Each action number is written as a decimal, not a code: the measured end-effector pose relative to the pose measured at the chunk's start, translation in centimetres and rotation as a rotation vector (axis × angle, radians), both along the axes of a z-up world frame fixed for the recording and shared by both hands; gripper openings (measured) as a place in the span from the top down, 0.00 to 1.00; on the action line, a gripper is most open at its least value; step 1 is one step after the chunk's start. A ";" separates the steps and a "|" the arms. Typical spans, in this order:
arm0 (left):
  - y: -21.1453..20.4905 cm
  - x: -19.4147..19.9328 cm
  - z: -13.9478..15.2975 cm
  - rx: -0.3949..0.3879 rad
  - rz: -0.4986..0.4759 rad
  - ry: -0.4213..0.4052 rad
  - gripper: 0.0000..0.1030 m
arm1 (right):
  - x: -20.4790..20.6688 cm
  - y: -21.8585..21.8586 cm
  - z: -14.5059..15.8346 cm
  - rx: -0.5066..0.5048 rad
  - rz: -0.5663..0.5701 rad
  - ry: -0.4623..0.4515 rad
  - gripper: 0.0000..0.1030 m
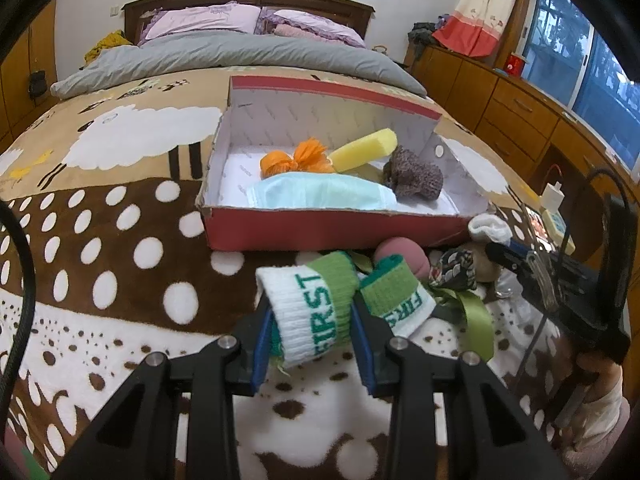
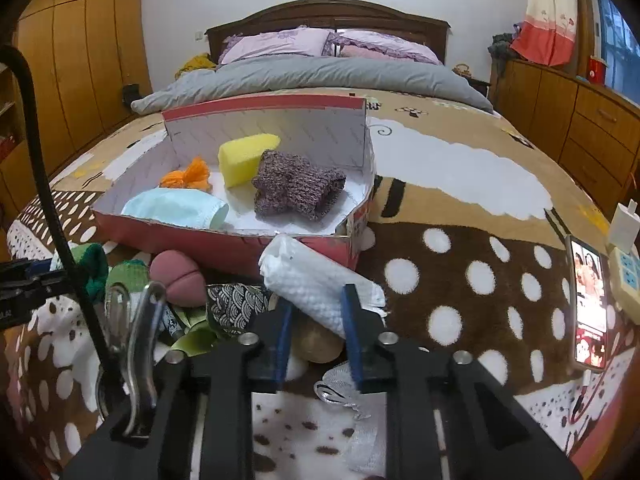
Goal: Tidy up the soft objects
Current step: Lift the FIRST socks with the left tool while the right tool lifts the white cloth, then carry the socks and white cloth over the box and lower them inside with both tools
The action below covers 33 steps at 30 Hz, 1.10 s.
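Between left jaws, clenched: sock [image 1: 316, 312], cuff toward box [image 1: 332, 232]; right jaws grasp white roll [image 2: 316, 284] diagonally.

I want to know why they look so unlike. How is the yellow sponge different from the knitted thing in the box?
The sponge is bright yellow and smooth; the knit is dark purplish-brown and bumpy. The sponge is one firm block, propped at a tilt against the back wall; the knit lies crumpled and floppy on the floor of the box. Both are soft things, side by side in the same box.
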State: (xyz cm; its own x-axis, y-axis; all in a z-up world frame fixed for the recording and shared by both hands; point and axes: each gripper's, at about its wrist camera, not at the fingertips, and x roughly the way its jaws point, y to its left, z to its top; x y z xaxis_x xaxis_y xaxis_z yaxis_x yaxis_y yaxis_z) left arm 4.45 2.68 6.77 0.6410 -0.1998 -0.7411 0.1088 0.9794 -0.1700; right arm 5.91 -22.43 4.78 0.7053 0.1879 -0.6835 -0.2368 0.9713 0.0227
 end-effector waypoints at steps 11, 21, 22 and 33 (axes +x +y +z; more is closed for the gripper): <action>0.3 -0.3 1.3 -0.003 0.000 -0.037 0.65 | -2.2 -0.4 2.3 0.009 -0.010 -0.073 0.92; 0.2 1.3 3.8 0.023 -0.001 -0.107 0.65 | -3.4 0.8 6.0 -0.003 0.024 -0.176 0.92; 0.2 1.7 4.0 0.025 0.000 -0.113 0.65 | -3.3 1.0 6.3 -0.010 0.028 -0.184 0.92; 0.2 5.7 5.4 0.036 0.011 -0.158 0.65 | -1.2 3.0 8.1 -0.059 0.054 -0.222 0.92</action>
State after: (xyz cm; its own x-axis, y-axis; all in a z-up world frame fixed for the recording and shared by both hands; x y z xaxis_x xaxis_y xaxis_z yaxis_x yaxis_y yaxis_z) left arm 10.14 2.85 12.16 0.7523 -0.1674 -0.6372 0.1208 0.9858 -0.1164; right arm 4.70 -19.45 12.88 0.8296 0.1939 -0.5237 -0.2812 0.9553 -0.0917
